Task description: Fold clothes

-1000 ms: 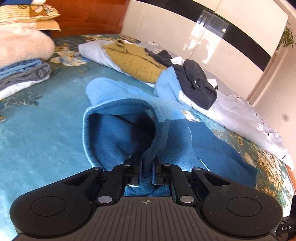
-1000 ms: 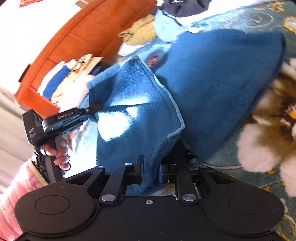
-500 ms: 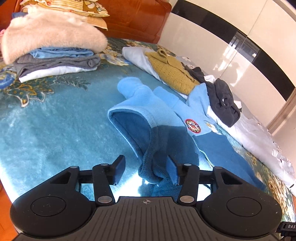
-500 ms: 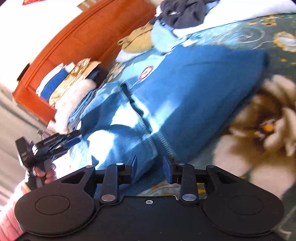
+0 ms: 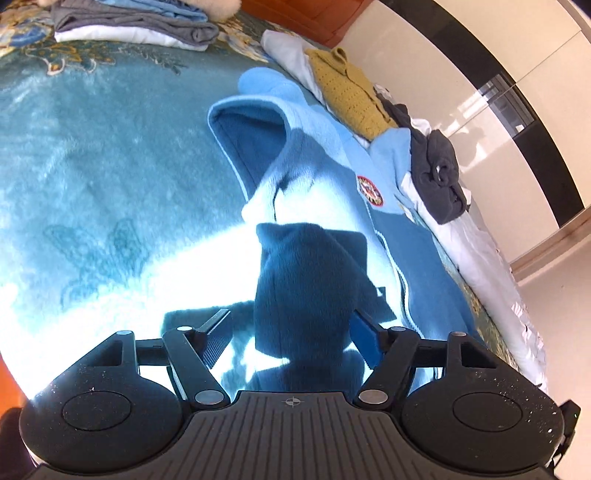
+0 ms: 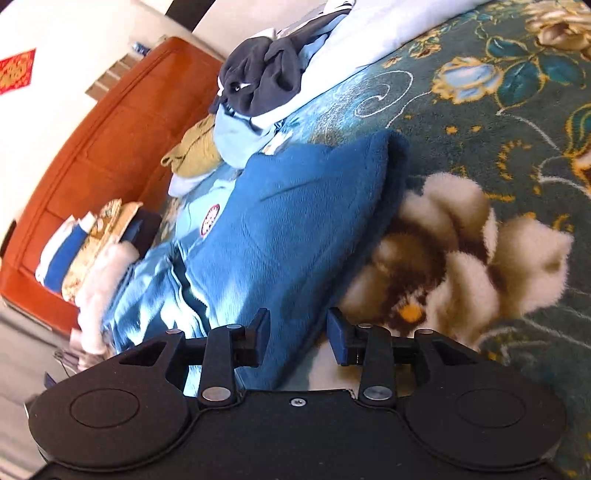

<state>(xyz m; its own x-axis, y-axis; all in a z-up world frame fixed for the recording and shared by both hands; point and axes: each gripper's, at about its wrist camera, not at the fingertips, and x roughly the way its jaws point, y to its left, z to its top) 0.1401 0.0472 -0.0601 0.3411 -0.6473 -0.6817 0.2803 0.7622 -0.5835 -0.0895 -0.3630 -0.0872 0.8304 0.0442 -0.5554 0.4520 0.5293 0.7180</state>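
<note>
A blue fleece hooded jacket (image 5: 332, 206) with a round chest badge (image 5: 370, 190) lies on the bed. Its dark blue sleeve (image 5: 306, 284) is folded across the front. My left gripper (image 5: 291, 332) is open, its jaws wide on either side of the sleeve end, not gripping it. In the right wrist view the jacket (image 6: 280, 236) lies folded with its hem toward me. My right gripper (image 6: 297, 338) is open and empty just above the jacket's near edge.
The bed has a teal floral blanket (image 5: 92, 166). A stack of folded clothes (image 5: 136, 26) sits at its far end by the orange headboard (image 6: 103, 136). Unfolded clothes, a yellow knit (image 5: 351, 92) and a dark garment (image 5: 439, 177), lie beyond the jacket.
Both grippers have let go of the jacket and opened. The sleeve now lies folded over the jacket's front. The left gripper has pulled back and its jaws have spread wider.
</note>
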